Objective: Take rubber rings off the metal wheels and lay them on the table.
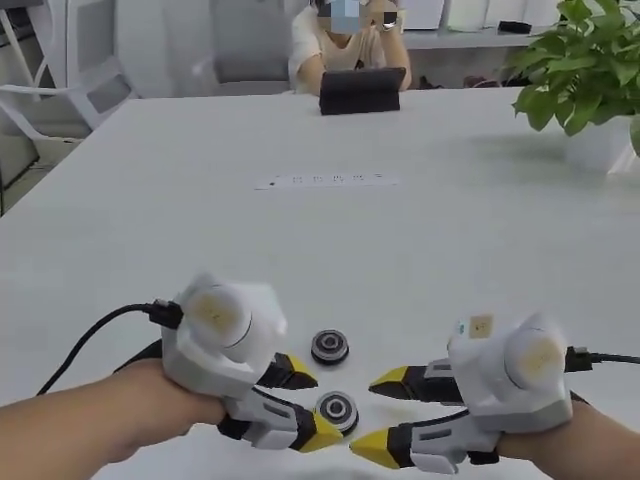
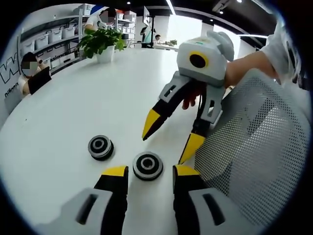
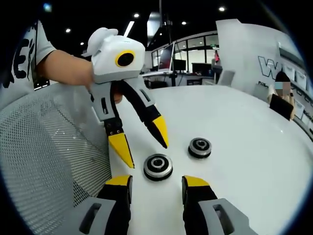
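Rubber rings [image 2: 136, 169] are seen as dark bands around both metal wheels, and neither has been taken off; no loose ring is seen on the table [image 1: 420, 240].

The left gripper [image 3: 146, 154] is held with its jaws wide apart and nothing between its pads. The right gripper [image 2: 164, 149] is likewise spread open and empty. The two are pointed at each other from opposite sides, tips angled down, so that the near wheel [image 2: 147, 165] is bracketed between them. This is judged to be an approach: one pair of jaws would be needed to steady the hub while the other peels the band. In each gripper view the near wheel is found just ahead of that gripper's own yellow tips, centred in the gap. Whether any tip is touching it cannot be told.

The far wheel [image 2: 100, 147] is lying flat just beyond the near one, apart from it and from both grippers.

Each wheel is a small round disc with a bright metal hub of concentric steps and a matt black outer band. The jaws are tapered to hard yellow points on black and grey shells, a shape suited to being slipped under a snug ring.

The table is smooth, pale and matt. A white power strip [image 1: 325, 181] is laid mid-table, a leafy plant [image 1: 580, 60] is set at one far corner, and a mesh chair back [image 3: 54, 161] is seen close to the person.
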`<state>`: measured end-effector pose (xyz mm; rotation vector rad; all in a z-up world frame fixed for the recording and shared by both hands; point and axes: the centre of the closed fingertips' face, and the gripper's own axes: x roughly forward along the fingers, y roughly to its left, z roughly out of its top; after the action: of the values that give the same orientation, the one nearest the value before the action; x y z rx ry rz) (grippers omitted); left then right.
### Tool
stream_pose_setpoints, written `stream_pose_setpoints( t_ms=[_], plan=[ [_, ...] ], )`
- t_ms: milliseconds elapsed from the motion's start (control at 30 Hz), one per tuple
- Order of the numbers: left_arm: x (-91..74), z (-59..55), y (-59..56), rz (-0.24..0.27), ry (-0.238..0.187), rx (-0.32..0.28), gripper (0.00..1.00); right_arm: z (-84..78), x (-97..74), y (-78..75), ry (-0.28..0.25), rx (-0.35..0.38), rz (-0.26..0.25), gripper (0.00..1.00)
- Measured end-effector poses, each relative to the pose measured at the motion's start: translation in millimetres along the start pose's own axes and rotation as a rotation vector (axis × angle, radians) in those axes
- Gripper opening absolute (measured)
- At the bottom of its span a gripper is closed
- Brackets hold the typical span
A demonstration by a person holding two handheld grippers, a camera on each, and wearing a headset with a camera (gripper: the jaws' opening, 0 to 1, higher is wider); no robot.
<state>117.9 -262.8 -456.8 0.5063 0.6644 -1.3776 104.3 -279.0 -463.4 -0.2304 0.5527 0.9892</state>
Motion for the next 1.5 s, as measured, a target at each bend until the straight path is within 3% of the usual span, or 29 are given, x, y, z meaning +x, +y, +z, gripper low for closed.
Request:
stream_pose_setpoints(
  t_ms=[267,667,767,1100,1133,1500],
  plan=[
    [3.8,-0.6,-3.9,-0.016,0.013,0.008,0.24,-4.1,0.1,-0.5,0.010,0.003,0.000,0.38],
    [6.2,2.5,1.1,0.025,0.009,0.054,0.10,-5.8,0.1,-1.4,0.016,0.005,0.002,0.38],
    [7.7,3.0,1.4,0.034,0.004,0.086,0.09,-5.8,1.0,-1.8,0.018,0.005,0.002,0.37],
    [8.5,3.2,2.8,0.052,-0.019,0.066,0.07,-3.8,10.9,-2.4,0.011,0.014,0.003,0.35],
    [8.6,3.3,3.5,0.058,-0.023,0.090,0.08,-2.6,12.0,-2.1,0.008,0.016,0.004,0.34],
    [8.8,2.1,3.5,0.072,-0.022,0.073,0.07,2.3,22.8,-3.7,-0.006,0.045,0.005,0.29]
  ],
)
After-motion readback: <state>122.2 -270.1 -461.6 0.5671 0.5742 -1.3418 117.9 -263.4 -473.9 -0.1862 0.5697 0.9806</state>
